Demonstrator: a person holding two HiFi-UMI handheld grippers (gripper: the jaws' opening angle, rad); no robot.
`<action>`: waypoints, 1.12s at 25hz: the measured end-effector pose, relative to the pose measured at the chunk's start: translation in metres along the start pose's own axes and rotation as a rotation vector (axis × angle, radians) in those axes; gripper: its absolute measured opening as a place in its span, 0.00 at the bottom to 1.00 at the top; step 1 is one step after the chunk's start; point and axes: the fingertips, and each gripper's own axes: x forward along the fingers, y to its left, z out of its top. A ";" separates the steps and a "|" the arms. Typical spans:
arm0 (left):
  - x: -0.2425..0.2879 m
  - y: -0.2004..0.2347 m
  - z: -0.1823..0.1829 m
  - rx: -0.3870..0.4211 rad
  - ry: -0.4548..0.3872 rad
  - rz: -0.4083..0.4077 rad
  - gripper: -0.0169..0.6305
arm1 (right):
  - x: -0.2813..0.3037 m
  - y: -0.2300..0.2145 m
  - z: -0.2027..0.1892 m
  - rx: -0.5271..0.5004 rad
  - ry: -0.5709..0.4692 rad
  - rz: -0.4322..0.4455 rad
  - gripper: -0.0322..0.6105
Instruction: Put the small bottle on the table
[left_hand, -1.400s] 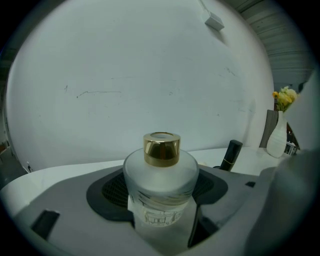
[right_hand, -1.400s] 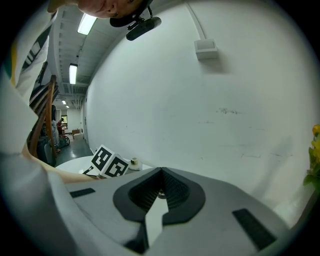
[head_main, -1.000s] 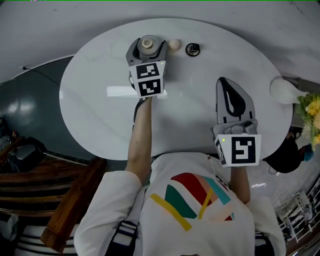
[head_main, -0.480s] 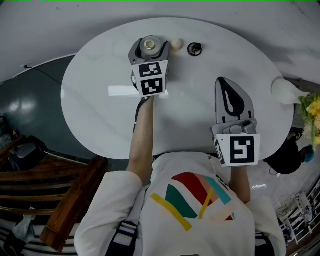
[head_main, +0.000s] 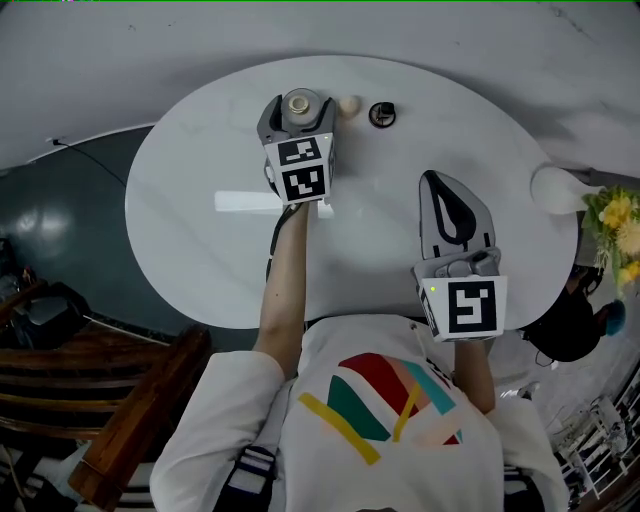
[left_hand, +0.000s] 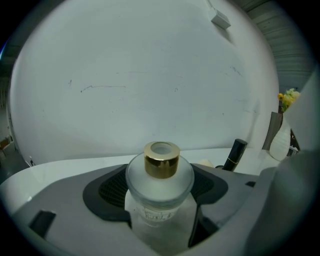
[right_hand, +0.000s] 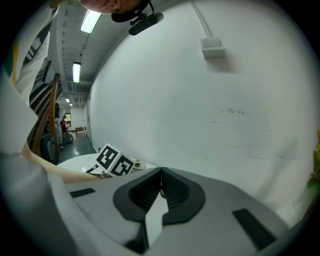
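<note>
A small frosted glass bottle (left_hand: 159, 187) with a gold collar stands upright between the jaws of my left gripper (left_hand: 160, 200), which is shut on it. From the head view the bottle (head_main: 298, 104) sits at the far side of the white oval table (head_main: 200, 240), the left gripper (head_main: 297, 122) around it. Whether its base touches the tabletop is hidden. My right gripper (head_main: 450, 195) hovers over the table's near right part, jaws closed together with nothing between them (right_hand: 160, 192).
A small beige round object (head_main: 348, 104) and a black cap-like object (head_main: 382, 115) lie just right of the bottle. A black tube (left_hand: 234, 154) stands to the right in the left gripper view. A white vase (head_main: 556, 187) with yellow flowers (head_main: 618, 225) stands at the table's right edge.
The left gripper with the bottle has shifted slightly toward the right and nearer in the head view. The right gripper has drifted a little left and nearer.
</note>
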 end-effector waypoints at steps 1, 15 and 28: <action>-0.002 0.000 0.002 0.001 -0.006 0.003 0.55 | -0.002 0.000 0.001 -0.001 -0.003 -0.002 0.07; -0.091 -0.012 0.084 0.104 -0.215 0.031 0.55 | -0.034 0.007 0.036 -0.016 -0.121 -0.030 0.07; -0.225 -0.056 0.159 0.147 -0.474 0.030 0.15 | -0.063 0.017 0.090 -0.043 -0.289 -0.006 0.07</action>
